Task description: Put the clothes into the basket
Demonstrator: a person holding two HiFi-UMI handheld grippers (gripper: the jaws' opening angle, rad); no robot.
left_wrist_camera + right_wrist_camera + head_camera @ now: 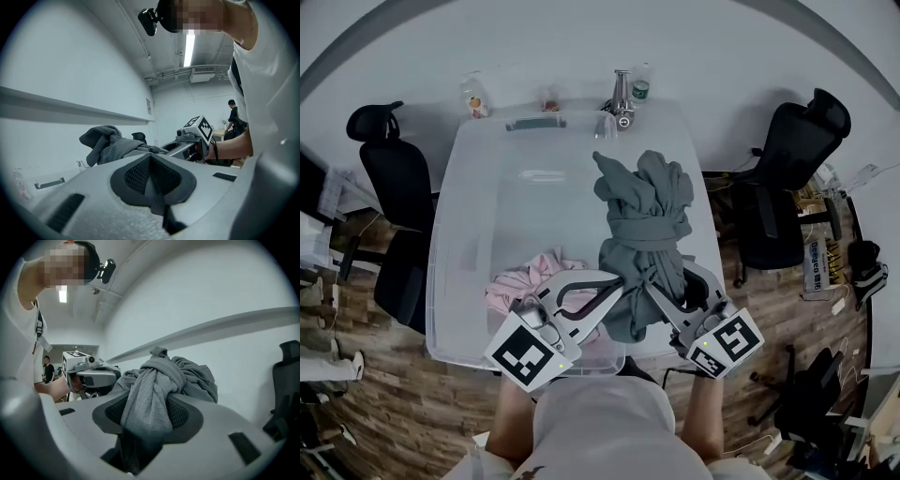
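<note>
Right gripper (661,281) jaws clamped on grey garment (647,220), bundle above right side of clear basket (450,281); left gripper (611,289) jaws pinch its thin fold; pink garment (517,281) inside, near left

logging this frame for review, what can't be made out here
Pink garment: head view, near edge under left gripper.
Grey garment: head view, bunched, kind unclear; part behind right gripper.
Small items beyond the basket: head view, too small to name.
</note>
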